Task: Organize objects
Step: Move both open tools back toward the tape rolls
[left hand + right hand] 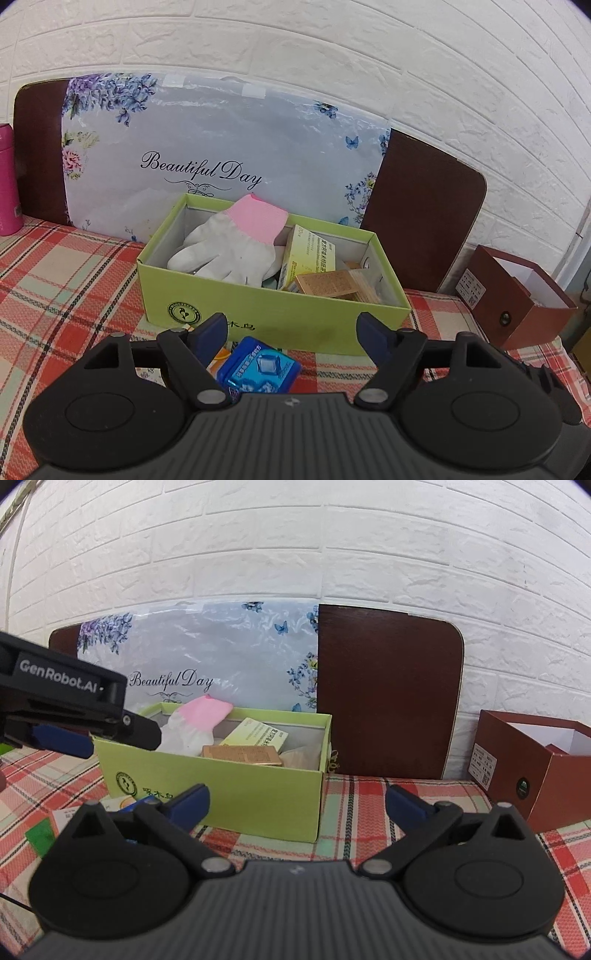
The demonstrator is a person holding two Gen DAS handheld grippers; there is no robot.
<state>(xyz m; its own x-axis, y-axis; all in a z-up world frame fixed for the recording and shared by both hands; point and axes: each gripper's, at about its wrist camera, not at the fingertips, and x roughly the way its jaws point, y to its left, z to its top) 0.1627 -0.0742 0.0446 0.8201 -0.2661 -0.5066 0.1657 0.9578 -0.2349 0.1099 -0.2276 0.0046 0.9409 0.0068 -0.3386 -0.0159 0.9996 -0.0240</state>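
A light green open box point(258, 310) stands on the plaid cloth. It holds a white glove with a pink cuff point(229, 251), a yellow medicine carton point(310, 258) and a tan carton point(328, 282). My left gripper point(291, 326) is open just in front of the box's near wall. A blue tin point(258, 369) lies on the cloth under its fingers, untouched, beside an orange packet point(218, 360). My right gripper point(297, 794) is open and empty in front of the green box's point(240, 794) right corner. In the right wrist view the left gripper point(123, 740) reaches in from the left.
A red-brown open box point(535, 768) stands at the right on the cloth. A floral plastic bag point(221, 147) and a dark brown board point(424, 214) lean on the white brick wall behind. A pink bottle point(9, 177) stands far left. Flat packets point(40, 834) lie at the left.
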